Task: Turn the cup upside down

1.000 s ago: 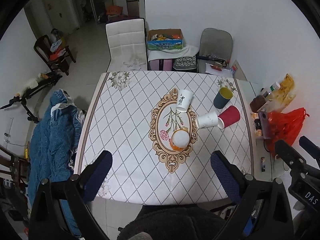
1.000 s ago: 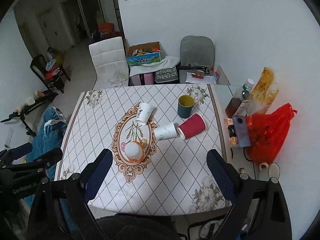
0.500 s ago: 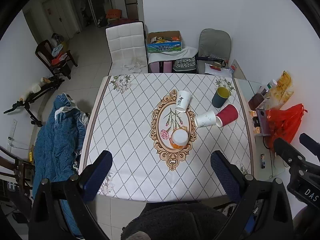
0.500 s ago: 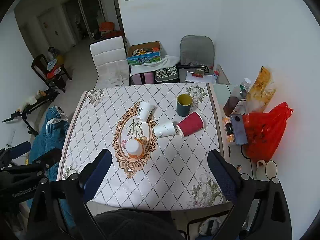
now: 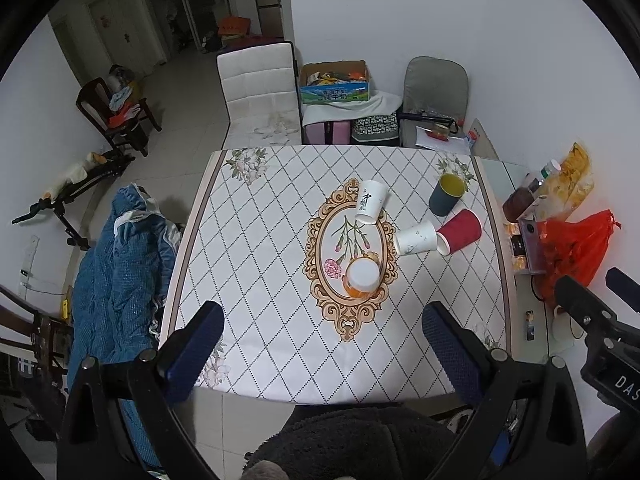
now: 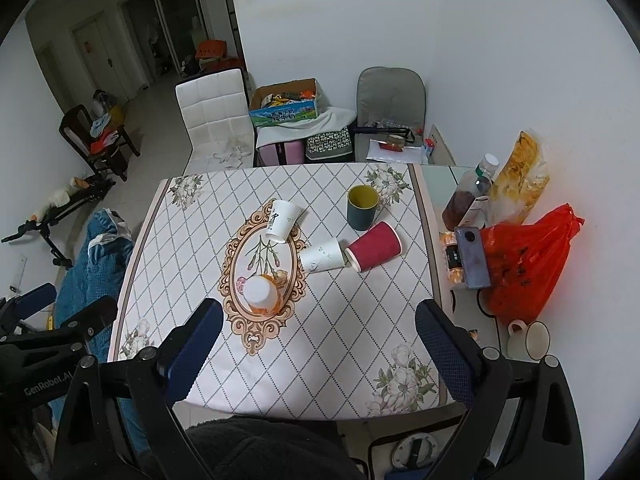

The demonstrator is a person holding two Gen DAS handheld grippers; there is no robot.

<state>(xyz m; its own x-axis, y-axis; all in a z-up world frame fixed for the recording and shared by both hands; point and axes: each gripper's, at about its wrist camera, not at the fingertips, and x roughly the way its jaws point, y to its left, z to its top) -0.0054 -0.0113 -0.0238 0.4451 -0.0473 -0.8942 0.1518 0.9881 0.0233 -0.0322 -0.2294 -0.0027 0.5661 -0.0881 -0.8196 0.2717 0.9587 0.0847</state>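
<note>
Several cups sit on the patterned table (image 5: 260, 280) (image 6: 340, 340). An orange cup (image 5: 361, 278) (image 6: 262, 295) stands upside down on the oval motif. A white cup with black writing (image 5: 370, 202) (image 6: 282, 221) lies tilted. A white paper cup (image 5: 416, 238) (image 6: 322, 255) and a red cup (image 5: 460, 231) (image 6: 374, 246) lie on their sides, mouths touching. A dark green cup (image 5: 447, 194) (image 6: 362, 207) stands upright. My left gripper (image 5: 320, 344) and right gripper (image 6: 320, 346) are open and empty, high above the table's near edge.
A red plastic bag (image 6: 520, 260), bottles (image 6: 470, 196) and a phone (image 6: 472, 256) crowd the glass side table at right. White chair (image 5: 260, 92), grey chair (image 5: 434, 92) and a box (image 5: 334, 82) stand behind the table. Blue bedding (image 5: 116, 280) lies at left.
Both grippers have risen and pulled back from the table, so the cups look smaller and farther. No cup has moved. Both grippers stay open.
</note>
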